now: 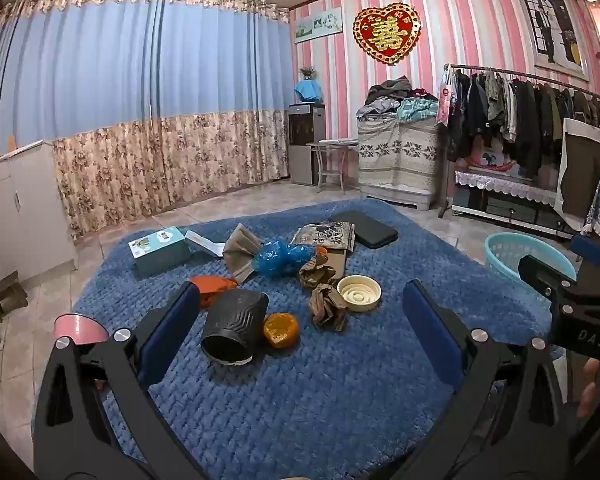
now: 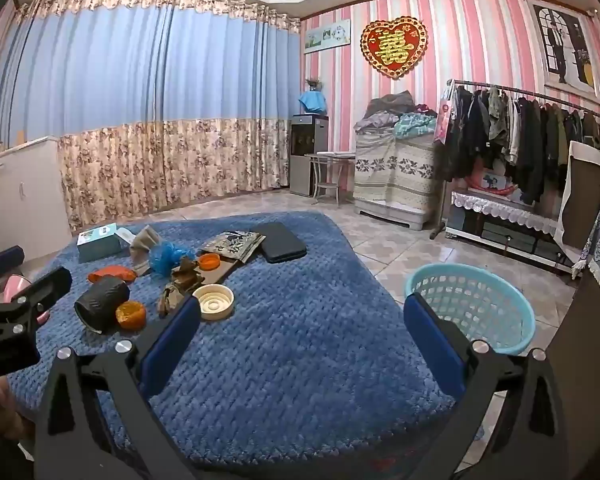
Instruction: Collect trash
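A big blue rug lies under both tongs and fills most of the floor in front of them. The light blue basket stands on the tiles off the rug's right edge, just past the right finger of the right gripper. From the left gripper it sits far off to the right.

The trash is in a pile on the rug, ahead of the left gripper and ahead-left of the right one. A black flat case and a teal box lie at the far side of the pile. Nearer is a black cup on its side, right by the left gripper's left finger. An orange lid touches the cup (it looks like a jar cap). A cream round lid sits past it, with crumpled brown paper next to it. A blue plastic bag lies further back.

Both tongs are spread wide with nothing between their blue pads, and they tip down a little.
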Tool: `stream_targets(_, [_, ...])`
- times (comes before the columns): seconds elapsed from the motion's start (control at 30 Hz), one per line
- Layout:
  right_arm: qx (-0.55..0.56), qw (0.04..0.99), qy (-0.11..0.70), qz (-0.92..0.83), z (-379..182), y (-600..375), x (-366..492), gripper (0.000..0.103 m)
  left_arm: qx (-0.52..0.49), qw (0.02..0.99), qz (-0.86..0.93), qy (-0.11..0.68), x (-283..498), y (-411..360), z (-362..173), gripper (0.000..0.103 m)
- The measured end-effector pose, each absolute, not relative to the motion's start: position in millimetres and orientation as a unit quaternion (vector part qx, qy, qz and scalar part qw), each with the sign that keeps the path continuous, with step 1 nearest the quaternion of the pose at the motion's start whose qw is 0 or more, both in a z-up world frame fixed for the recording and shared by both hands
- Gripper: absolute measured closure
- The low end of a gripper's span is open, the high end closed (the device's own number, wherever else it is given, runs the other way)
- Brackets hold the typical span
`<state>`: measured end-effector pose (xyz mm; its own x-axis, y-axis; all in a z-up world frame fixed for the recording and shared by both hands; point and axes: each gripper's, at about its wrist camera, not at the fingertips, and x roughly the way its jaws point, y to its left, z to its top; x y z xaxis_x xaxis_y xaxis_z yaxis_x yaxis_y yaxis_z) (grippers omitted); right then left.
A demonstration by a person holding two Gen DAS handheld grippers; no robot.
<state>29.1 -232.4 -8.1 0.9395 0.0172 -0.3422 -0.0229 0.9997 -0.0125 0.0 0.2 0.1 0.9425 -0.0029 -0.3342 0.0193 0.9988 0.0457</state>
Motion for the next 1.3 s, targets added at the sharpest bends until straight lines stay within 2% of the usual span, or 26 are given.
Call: stream_targets(1.3, [-0.007, 0.985, 0.175, 0.002, -11, -243, 29, 0.004, 0.02, 0.984, -0.004, 0.177, -2, 5, 2, 0.005])
